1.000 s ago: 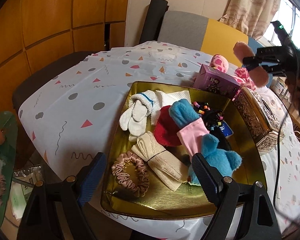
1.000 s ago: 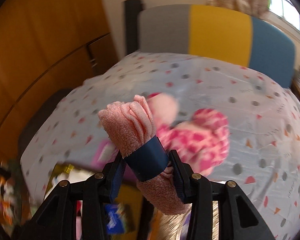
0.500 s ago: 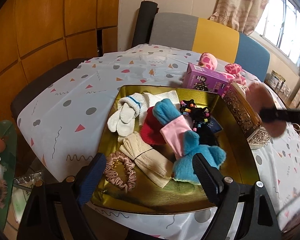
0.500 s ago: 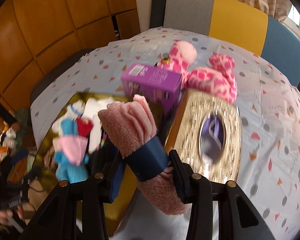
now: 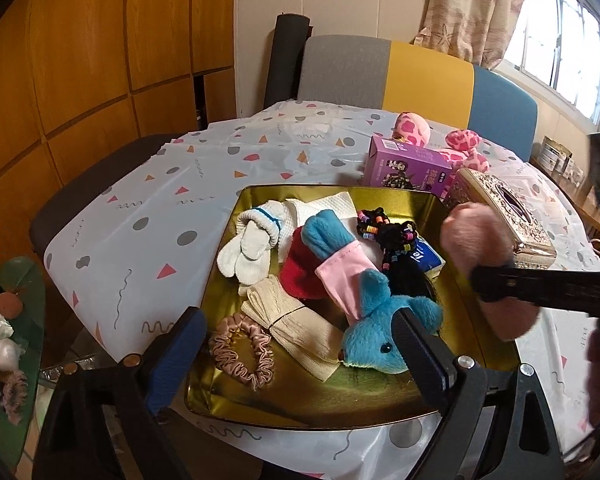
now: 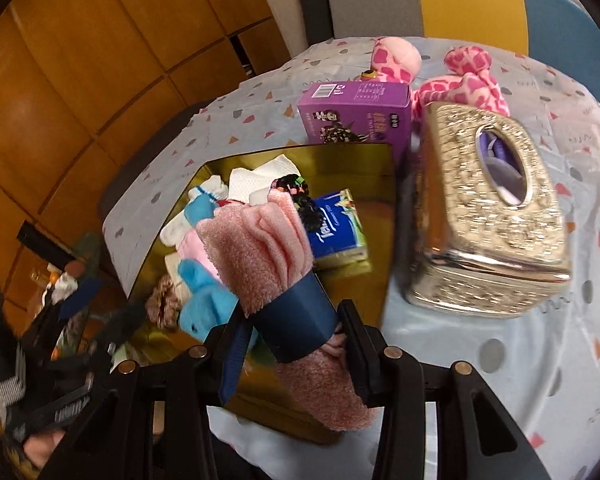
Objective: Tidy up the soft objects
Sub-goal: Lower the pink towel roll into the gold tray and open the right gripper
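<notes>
A: Pink fleece, rolled and banded with a dark blue sleeve: the pink rolled towel is pinched across that band by the right tool, its jaws pressed on both sides. It hangs over the near right side of the gold tray, above the rim, not yet inside.

B: And the left tool?

A: Spread wide and holding nothing; its jaws have just been opening. It hovers at the tray's near edge, with the blue plush toy and the pink scrunchie lying between and beyond its fingers, untouched.

B: So what could go wrong?

A: Mostly the landing spot. The tray is crowded: white gloves, a red cloth, the beige folded cloth, black hair ties and a blue tissue pack. Bare gold shows mainly along the near and right side. Let go too early and the roll may hit the rim and tumble onto the worktop.

B: Anything beside the tray?

A: The ornate gold tissue box stands just beside the tray's right edge, and the purple box at its far corner. A swing to the right could knock the tissue box. I'd also guess the grip is on the sleeve alone, so the fleece might slide out of it if shaken.
</notes>
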Tool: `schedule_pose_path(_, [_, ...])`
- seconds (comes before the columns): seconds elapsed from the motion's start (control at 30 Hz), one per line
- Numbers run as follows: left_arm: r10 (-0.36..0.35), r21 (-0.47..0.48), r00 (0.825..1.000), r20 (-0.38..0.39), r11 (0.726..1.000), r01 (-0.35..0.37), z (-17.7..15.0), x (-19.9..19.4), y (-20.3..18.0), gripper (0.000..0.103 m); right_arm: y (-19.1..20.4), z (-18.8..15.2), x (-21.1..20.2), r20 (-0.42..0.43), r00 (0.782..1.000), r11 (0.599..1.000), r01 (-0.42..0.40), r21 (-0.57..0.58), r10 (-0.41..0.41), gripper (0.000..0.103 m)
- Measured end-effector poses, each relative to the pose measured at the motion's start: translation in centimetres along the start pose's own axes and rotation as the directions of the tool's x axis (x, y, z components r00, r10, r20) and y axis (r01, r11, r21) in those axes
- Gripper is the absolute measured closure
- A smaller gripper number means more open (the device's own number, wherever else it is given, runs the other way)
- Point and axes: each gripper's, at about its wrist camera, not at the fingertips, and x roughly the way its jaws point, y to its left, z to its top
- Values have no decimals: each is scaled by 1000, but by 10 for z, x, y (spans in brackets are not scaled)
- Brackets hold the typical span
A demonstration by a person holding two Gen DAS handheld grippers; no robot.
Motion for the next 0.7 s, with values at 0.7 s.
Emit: schedule_pose_path(0.7, [22, -60, 999, -33, 998, -24, -4, 15, 19, 6, 17, 0, 58, -47, 988, 989, 147, -11, -147, 51])
